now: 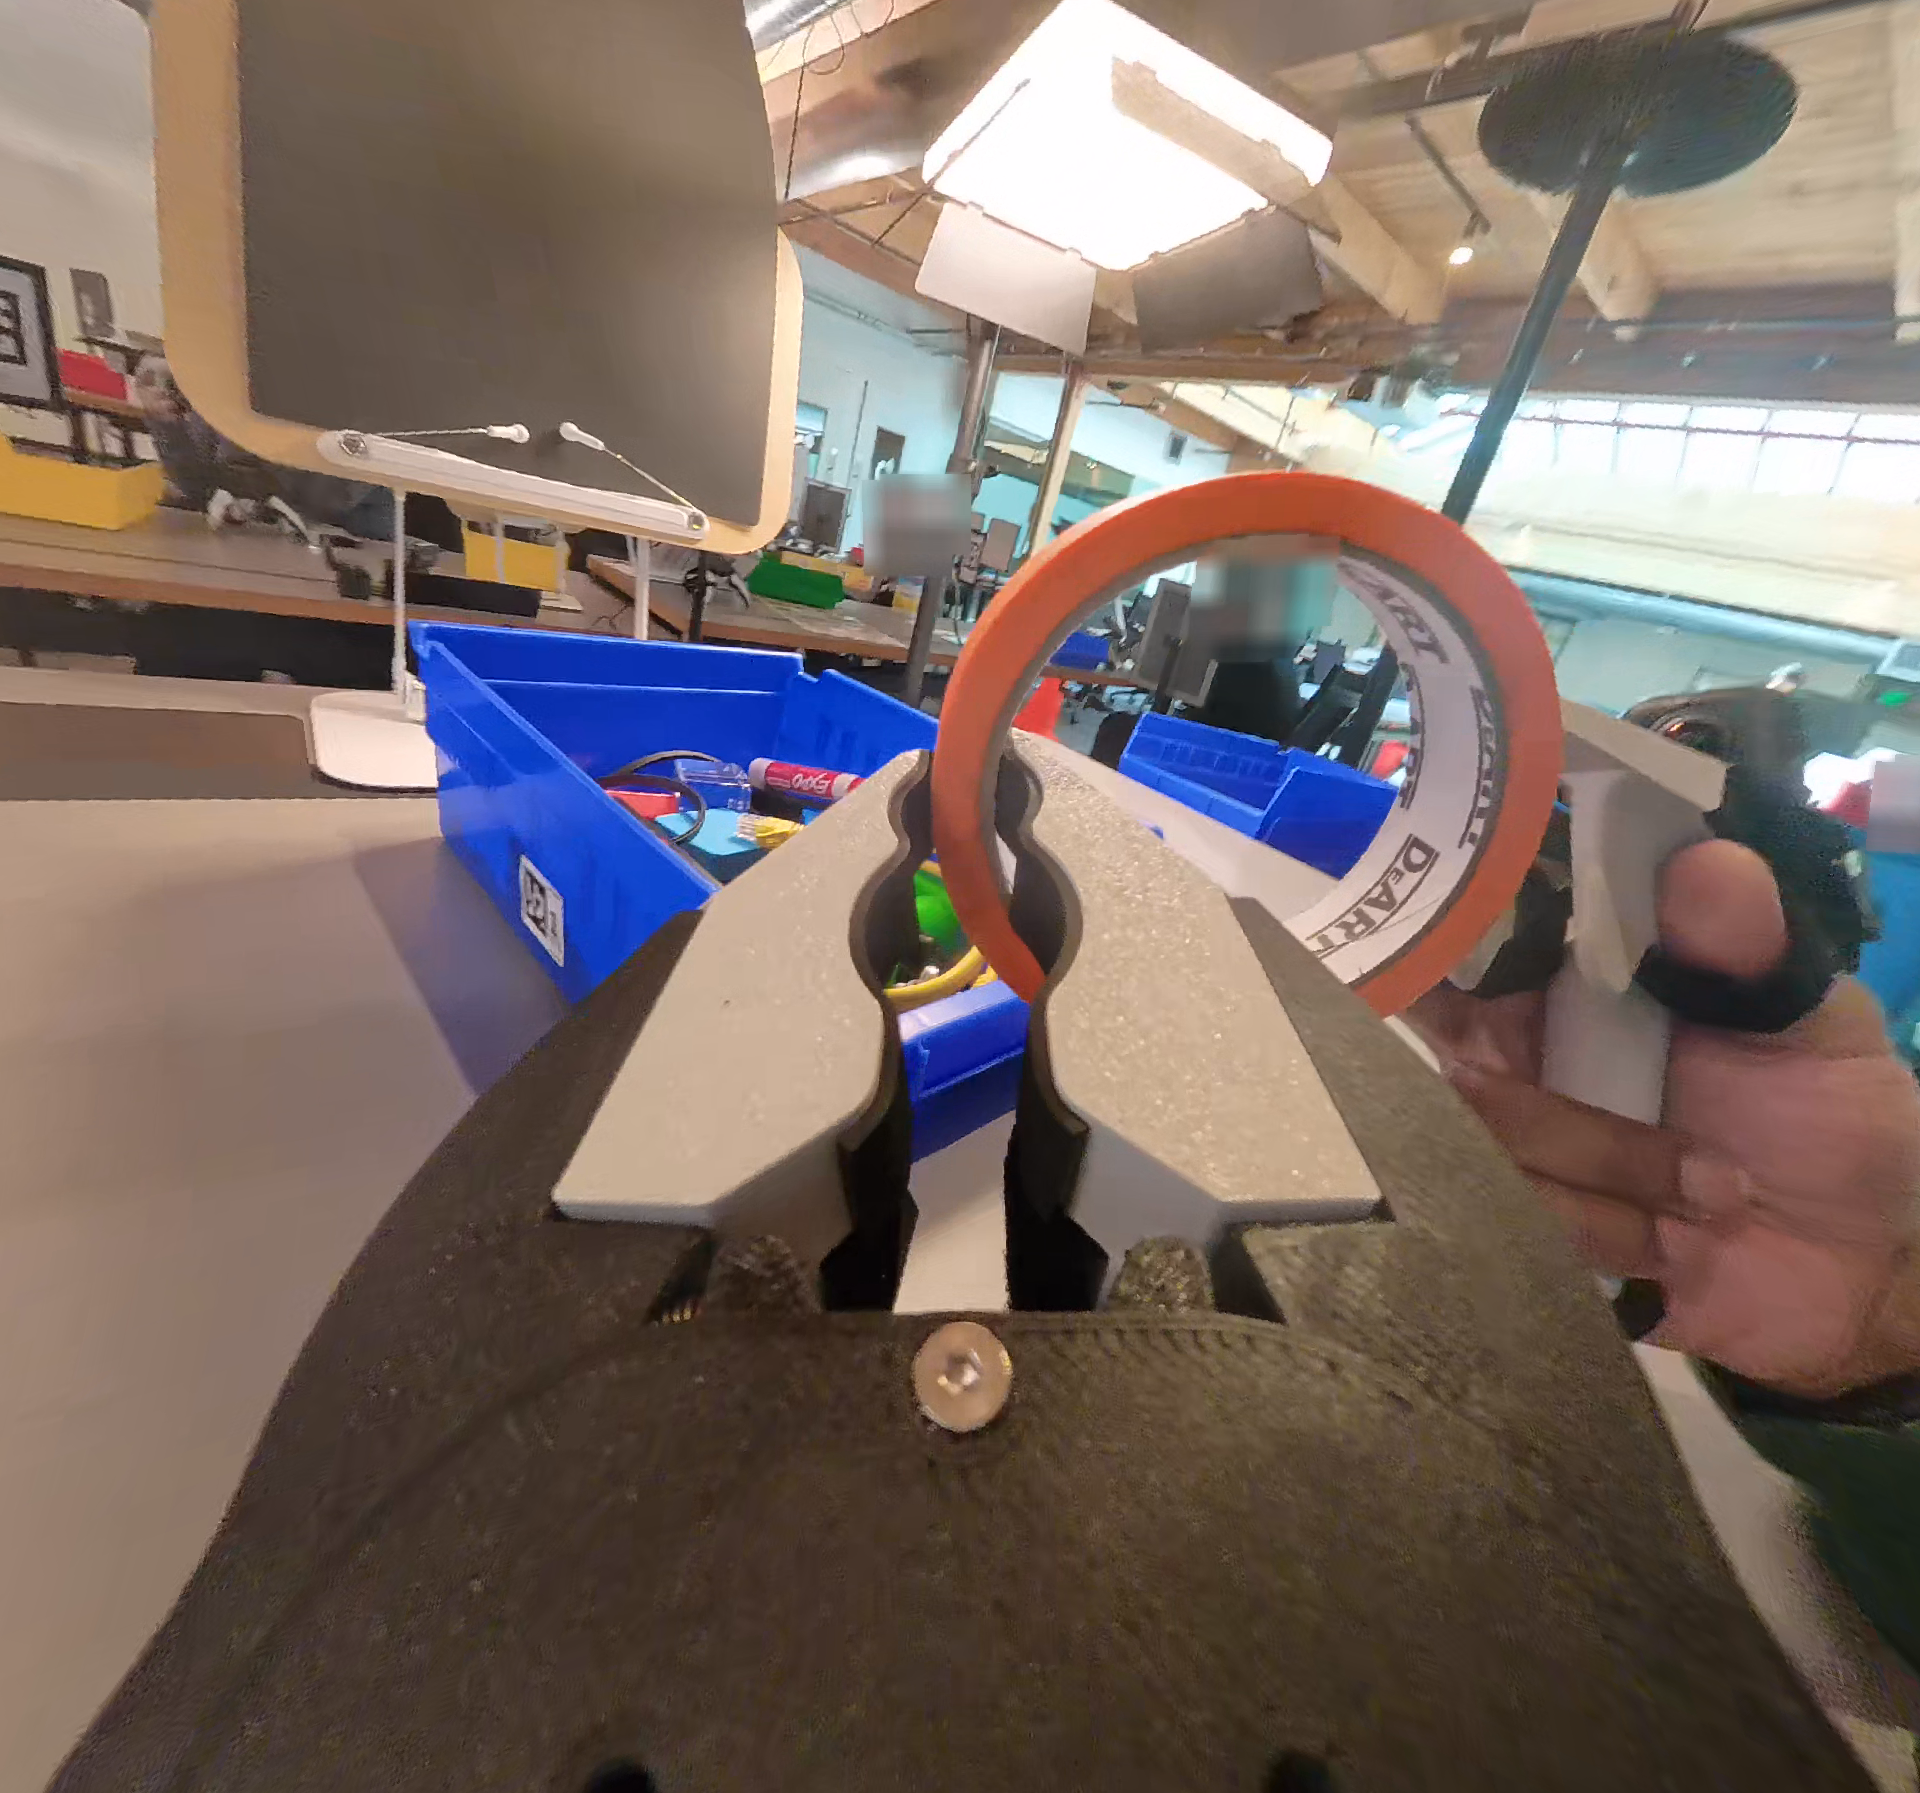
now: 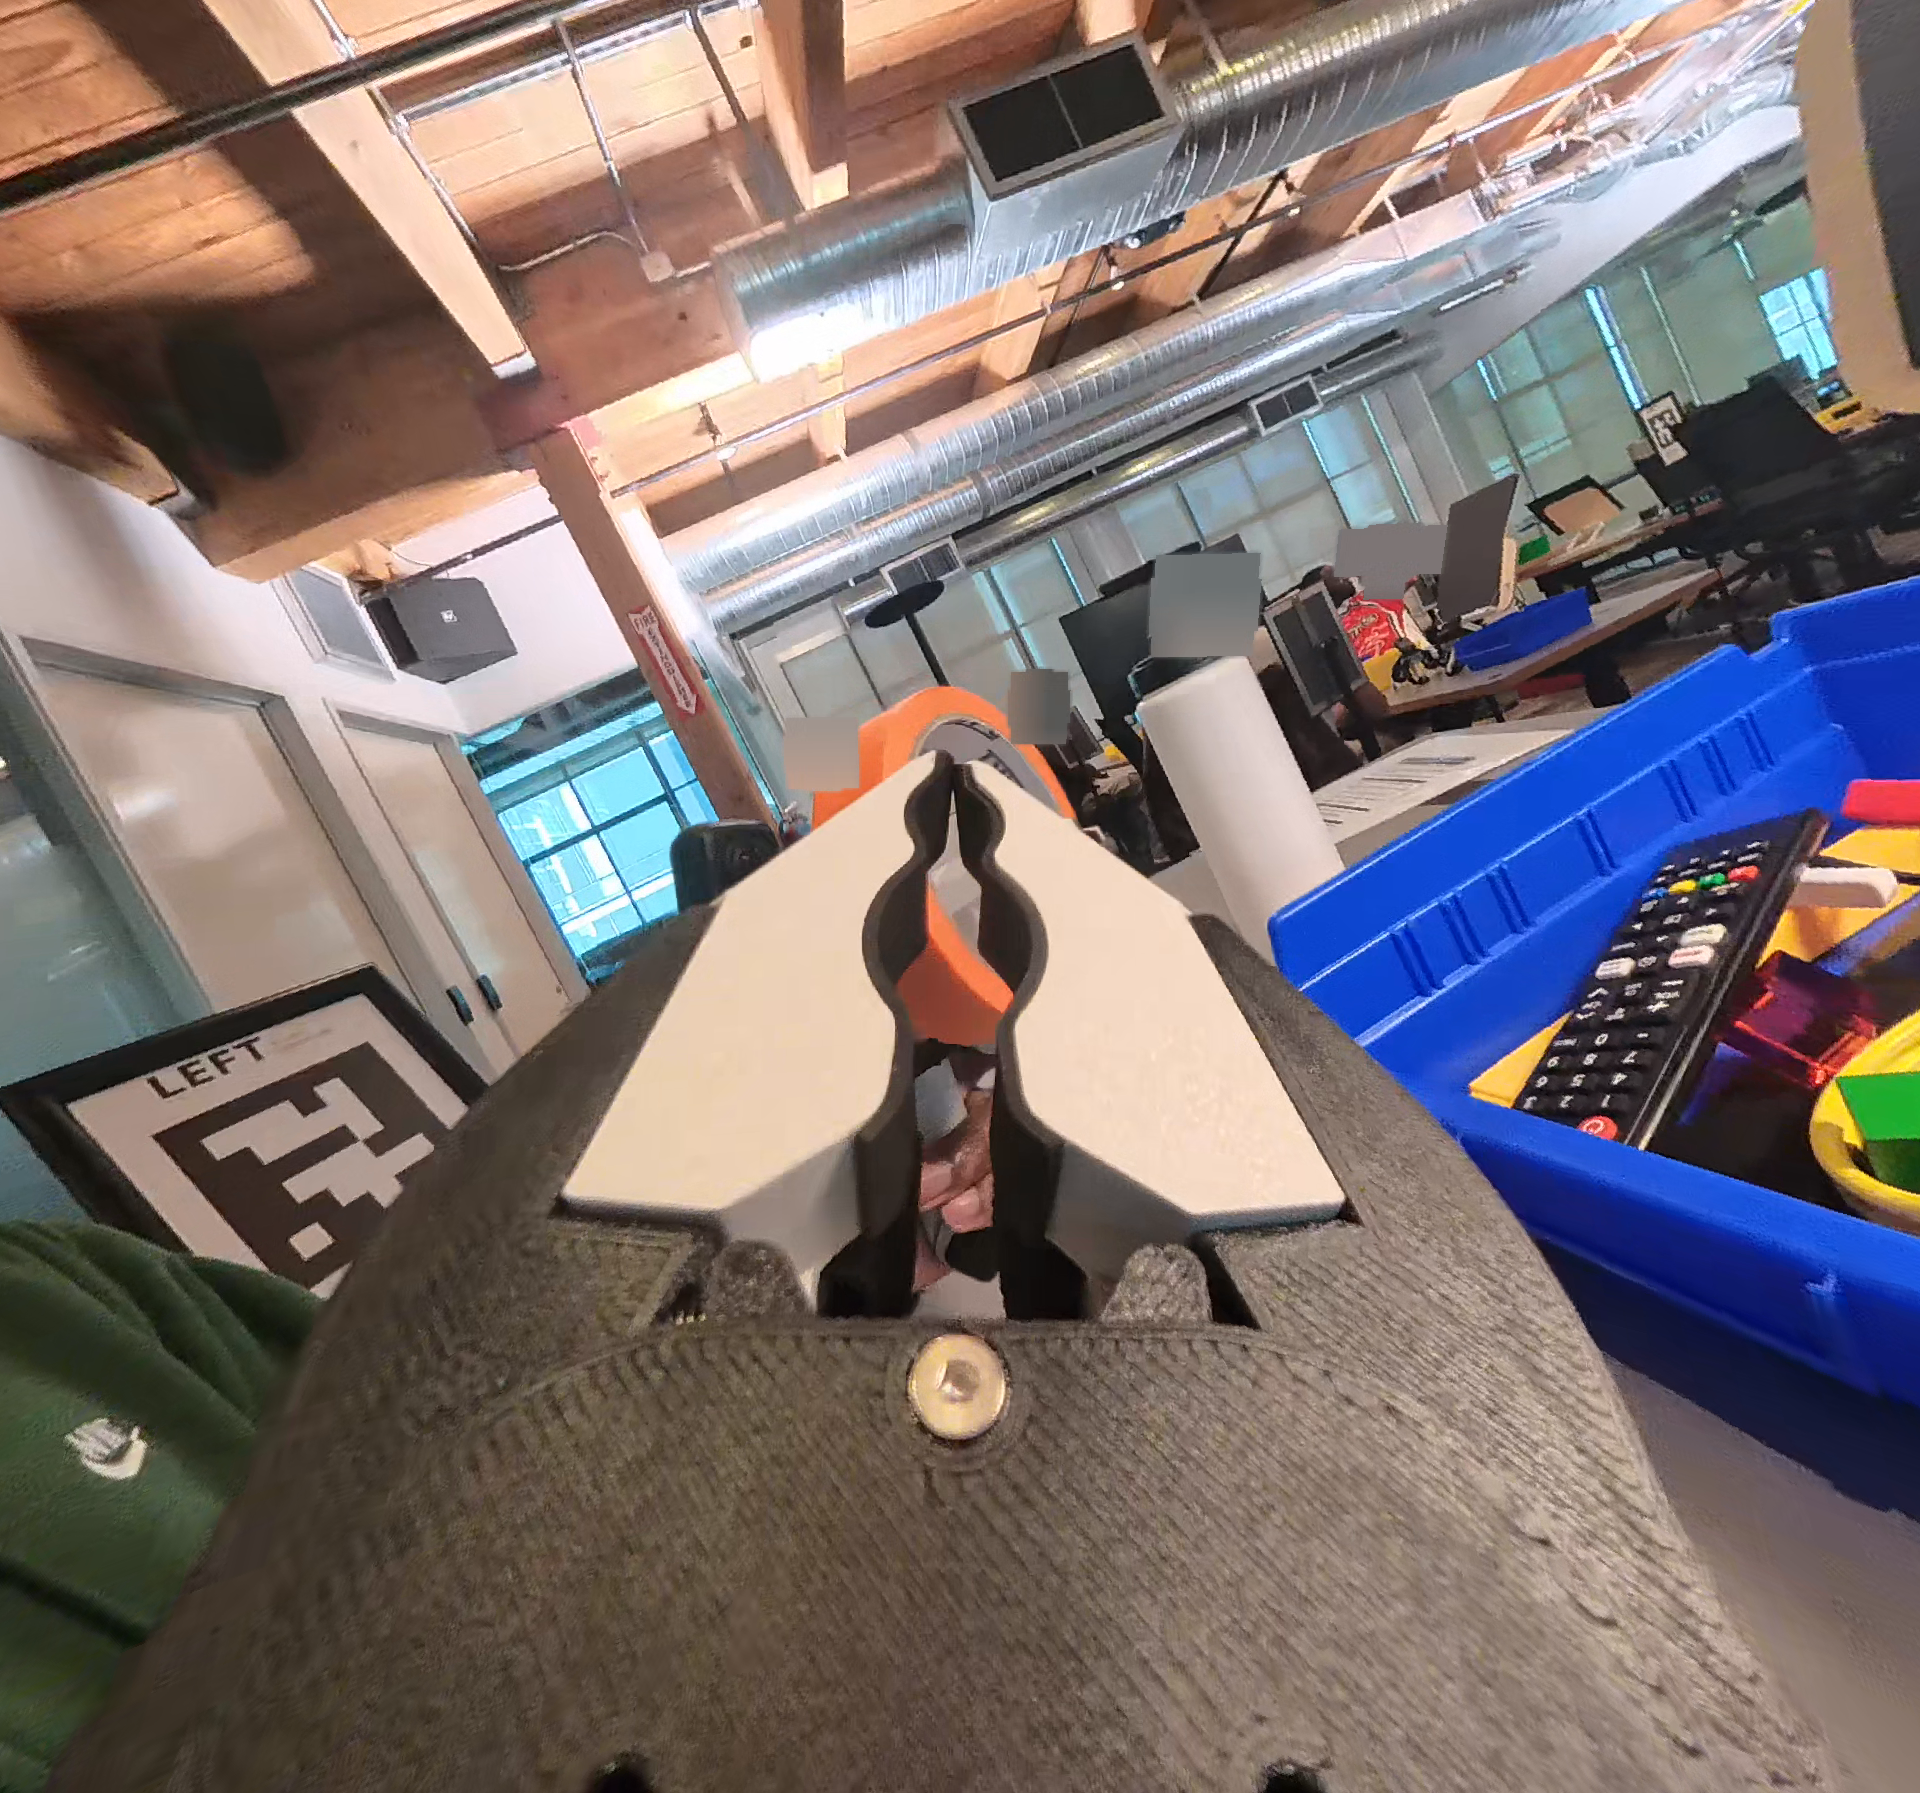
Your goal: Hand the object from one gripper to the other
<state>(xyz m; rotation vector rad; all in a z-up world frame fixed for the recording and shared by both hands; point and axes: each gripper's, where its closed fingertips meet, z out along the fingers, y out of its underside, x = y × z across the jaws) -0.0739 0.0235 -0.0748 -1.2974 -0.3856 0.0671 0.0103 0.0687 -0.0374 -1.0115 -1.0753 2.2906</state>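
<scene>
While the left gripper (image 1: 968, 787) is pinched onto the near edge of the orange tape roll (image 1: 1247, 735), the roll stands upright in the air above the table (image 1: 187, 1016), its open centre facing the left wrist camera; to the left of the grey fingers (image 1: 769, 974) a blue bin (image 1: 582, 808) sits on the table, holding a marker and small coloured parts; behind it a dark panel on a white stand (image 1: 499, 216) rises; to the right of the roll a person's hand (image 1: 1714, 1151) grips the other tool's white handle, touching the roll's far edge. From the right wrist camera, a framed black-and-white marker board (image 2: 260, 1141) leans at the left beside a green sleeve (image 2: 114, 1411); the right gripper (image 2: 951, 772) is closed with its tips meeting over the tape roll (image 2: 940, 964), the orange band showing through the gap between its fingers (image 2: 1132, 1047); farther right a white cylinder (image 2: 1236, 787) stands, then a blue bin (image 2: 1558, 902) with a black remote control (image 2: 1673, 974) lying aslant on coloured blocks.
</scene>
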